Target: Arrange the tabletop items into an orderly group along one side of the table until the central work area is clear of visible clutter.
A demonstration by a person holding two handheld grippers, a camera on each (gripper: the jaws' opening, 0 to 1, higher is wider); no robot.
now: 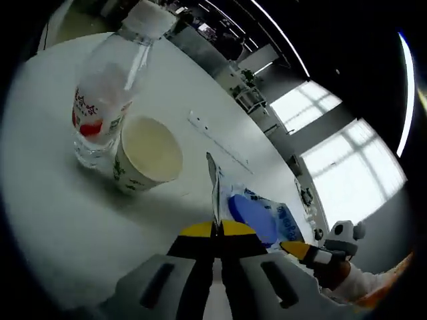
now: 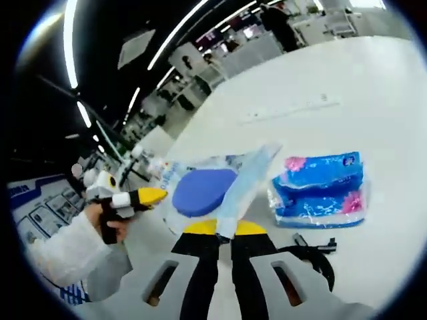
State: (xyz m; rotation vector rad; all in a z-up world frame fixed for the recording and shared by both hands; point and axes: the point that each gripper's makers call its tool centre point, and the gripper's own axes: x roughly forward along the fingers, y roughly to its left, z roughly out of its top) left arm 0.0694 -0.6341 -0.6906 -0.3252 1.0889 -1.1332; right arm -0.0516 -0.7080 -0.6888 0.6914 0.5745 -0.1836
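Note:
A wet-wipe packet (image 1: pixel 260 217) with a blue oval lid hangs above the white table (image 1: pixel 60 220). My left gripper (image 1: pixel 215 230) is shut on a thin flap at the packet's edge. In the right gripper view the same packet (image 2: pixel 200 190) shows, and my right gripper (image 2: pixel 225 230) is shut on its clear sealed end. The left gripper (image 2: pixel 143 197), held by a hand in a white sleeve, meets the packet's far side. The right gripper's yellow tip (image 1: pixel 297 249) shows beside the packet. A water bottle (image 1: pixel 107 93) and a paper cup (image 1: pixel 148 155) stand together, touching.
Blue and pink tissue packs (image 2: pixel 320 190) lie stacked on the table to my right. A small black object (image 2: pixel 313 248) lies near my right gripper. A flat pale strip (image 1: pixel 217 137) lies further along the table. Desks, windows and ceiling lights fill the room behind.

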